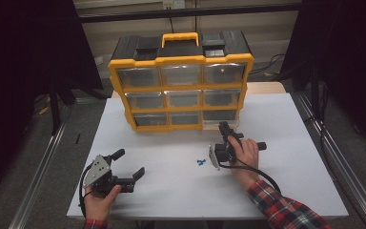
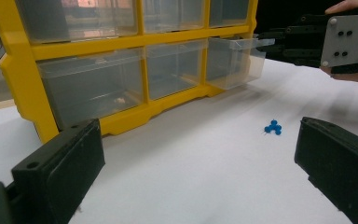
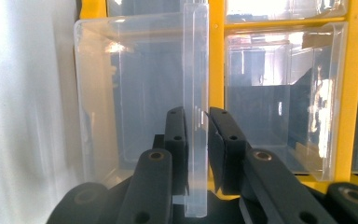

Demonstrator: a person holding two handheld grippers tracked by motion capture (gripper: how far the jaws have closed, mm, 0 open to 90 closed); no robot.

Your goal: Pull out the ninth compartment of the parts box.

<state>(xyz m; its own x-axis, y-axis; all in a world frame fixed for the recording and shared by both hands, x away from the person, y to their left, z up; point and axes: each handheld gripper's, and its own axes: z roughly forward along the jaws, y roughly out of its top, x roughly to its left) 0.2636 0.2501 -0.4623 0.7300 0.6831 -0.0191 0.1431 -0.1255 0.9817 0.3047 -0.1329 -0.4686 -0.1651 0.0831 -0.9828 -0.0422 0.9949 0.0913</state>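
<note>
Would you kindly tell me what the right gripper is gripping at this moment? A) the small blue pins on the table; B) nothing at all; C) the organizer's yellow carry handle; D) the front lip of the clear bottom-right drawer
D: in the right gripper view the right gripper has its fingers pressed on the clear drawer lip, and the left gripper view shows that drawer pulled partly out of the yellow organizer.

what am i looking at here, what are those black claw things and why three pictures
A person sits at a white table and holds a two-jaw black tool in each hand. The high view looks down from above; the other two come from cameras riding on each tool. The right gripper is pinched on the front lip of a clear drawer, pulled partly out of the bottom row of a yellow organizer. The left gripper rests open near the table's front edge, holding nothing. Small blue pins lie on the table between them.
</note>
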